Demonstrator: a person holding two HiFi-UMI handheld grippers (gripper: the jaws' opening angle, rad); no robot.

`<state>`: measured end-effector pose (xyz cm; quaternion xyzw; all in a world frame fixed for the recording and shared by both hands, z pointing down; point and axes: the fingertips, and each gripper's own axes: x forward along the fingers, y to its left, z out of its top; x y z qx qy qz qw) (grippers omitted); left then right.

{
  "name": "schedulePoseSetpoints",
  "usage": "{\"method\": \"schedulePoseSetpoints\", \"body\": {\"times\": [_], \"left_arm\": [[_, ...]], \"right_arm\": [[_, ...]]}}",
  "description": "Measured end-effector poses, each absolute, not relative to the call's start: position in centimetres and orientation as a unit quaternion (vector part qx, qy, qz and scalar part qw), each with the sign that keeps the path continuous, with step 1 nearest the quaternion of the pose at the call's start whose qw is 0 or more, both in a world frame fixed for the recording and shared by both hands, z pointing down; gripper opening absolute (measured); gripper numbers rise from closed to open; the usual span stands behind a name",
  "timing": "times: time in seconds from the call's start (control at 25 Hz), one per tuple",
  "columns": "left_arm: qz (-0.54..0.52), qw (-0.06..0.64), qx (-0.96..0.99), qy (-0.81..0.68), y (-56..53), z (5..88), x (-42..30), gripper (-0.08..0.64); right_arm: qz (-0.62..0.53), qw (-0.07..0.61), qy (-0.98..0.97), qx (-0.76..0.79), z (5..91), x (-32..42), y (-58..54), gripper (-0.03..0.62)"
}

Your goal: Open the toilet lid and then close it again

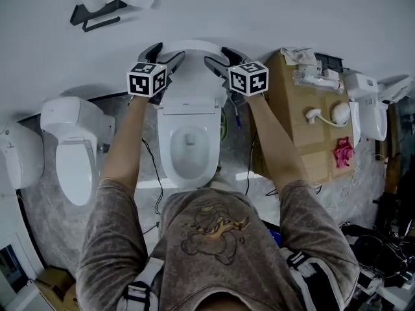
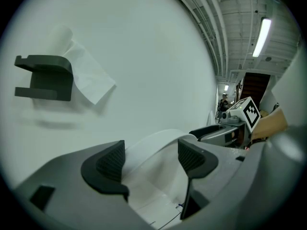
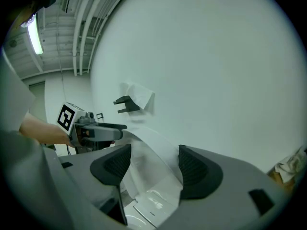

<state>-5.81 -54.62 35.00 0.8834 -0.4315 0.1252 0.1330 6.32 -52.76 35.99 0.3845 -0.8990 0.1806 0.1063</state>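
The lid (image 1: 192,46) stands upright against the wall (so the opening looks done). The left gripper (image 1: 167,56) and right gripper (image 1: 219,58) straddle its top edge with jaws apart, gripping nothing. Closing is left.

A workshop or test space, not a home bathroom, is indicated: a white ceramic toilet with its lid raised (image 1: 188,154) is set beside a second white toilet (image 1: 73,164) along a plain white wall (image 1: 259,11). A brown cardboard box of loose fittings (image 1: 295,109), tangled black cables (image 1: 382,245) on the grey marbled floor (image 1: 39,212), bare ceiling pipes (image 3: 79,23) and a fluorescent tube (image 2: 263,36) are seen.
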Motion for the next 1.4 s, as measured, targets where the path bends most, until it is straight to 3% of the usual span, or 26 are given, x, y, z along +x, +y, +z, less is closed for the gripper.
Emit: {"method": "schedulePoseSetpoints", "body": {"times": [0.52, 1.4], "left_arm": [[0.115, 0.127, 0.892, -0.419, -50.1, 34.4, -5.9, 0.336], [0.089, 0.21, 0.869, -0.439, -35.9, 35.3, -6.7, 0.33]], "right_arm": [[0.197, 0.069, -0.892, 0.401, 35.2, 6.1, -48.8, 0.299], [0.262, 0.049, -0.868, 0.419, 36.0, 5.9, -34.7, 0.298]]}}
